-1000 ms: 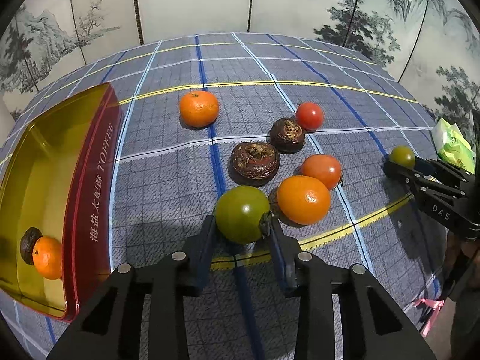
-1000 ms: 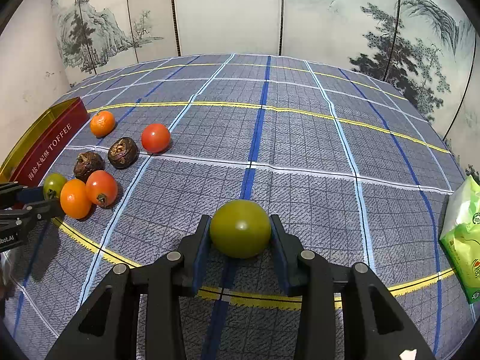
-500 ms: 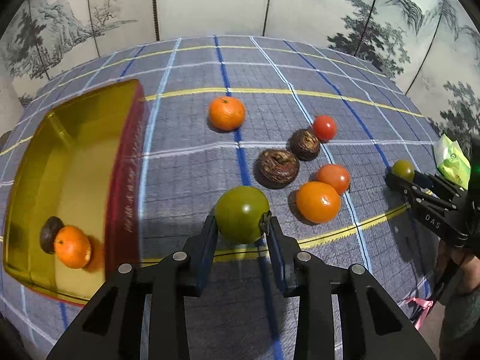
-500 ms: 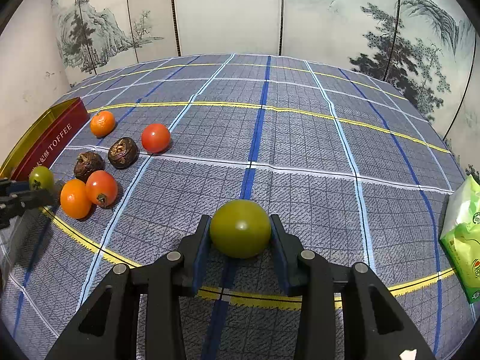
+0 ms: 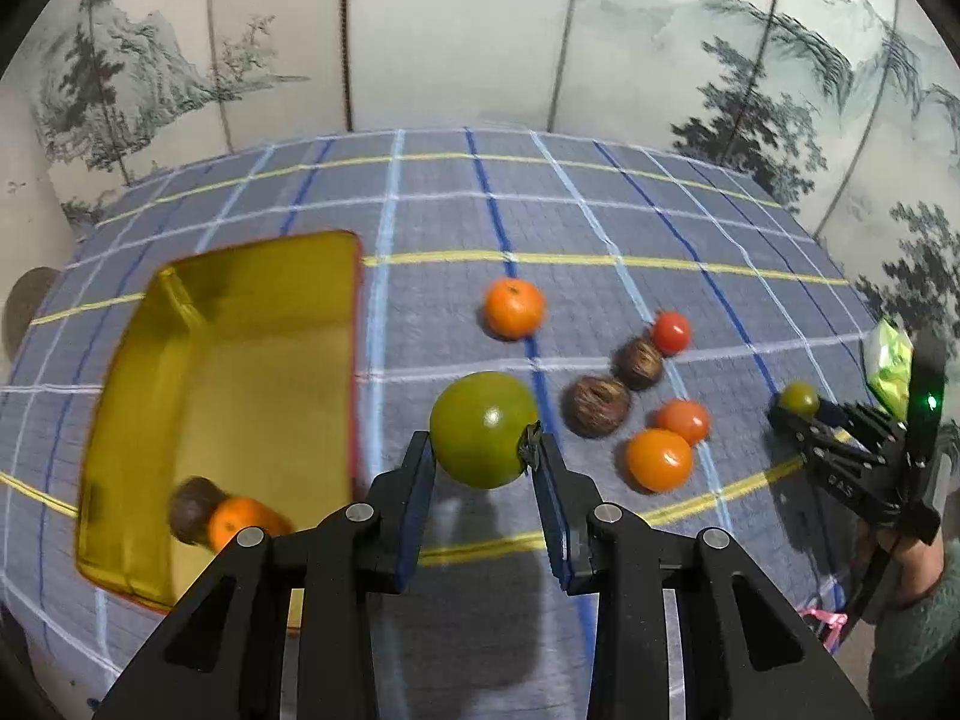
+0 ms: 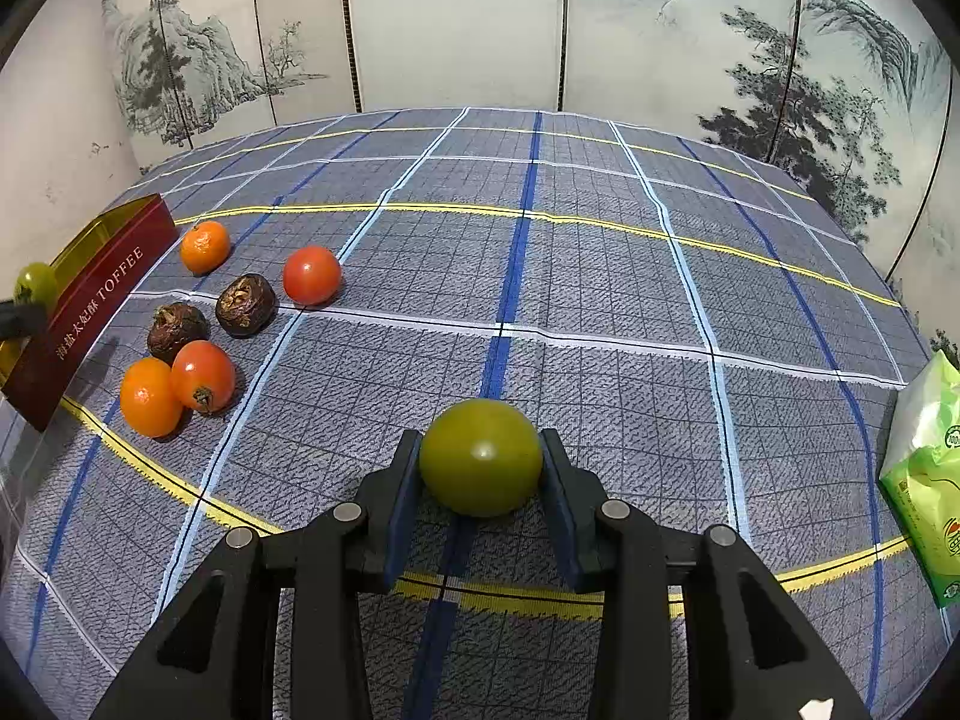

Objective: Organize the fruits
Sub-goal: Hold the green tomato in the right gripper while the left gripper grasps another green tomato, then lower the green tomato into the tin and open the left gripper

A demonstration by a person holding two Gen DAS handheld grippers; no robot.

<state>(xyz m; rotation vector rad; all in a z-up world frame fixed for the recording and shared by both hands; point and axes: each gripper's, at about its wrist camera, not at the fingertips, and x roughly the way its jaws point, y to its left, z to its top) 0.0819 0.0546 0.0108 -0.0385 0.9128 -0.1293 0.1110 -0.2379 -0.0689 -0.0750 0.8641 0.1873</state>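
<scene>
Currently I keep each claw, left claw (image 5: 483,462) and right claw (image 6: 480,468), clamped on a green tomato (image 5: 483,429) so the fruit clears the surface on its way to the tin (image 5: 150,540).

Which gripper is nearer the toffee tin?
Left. The left gripper, shut on a green tomato, is beside the toffee tin; the right gripper sits across the fruit cluster from it.
</scene>
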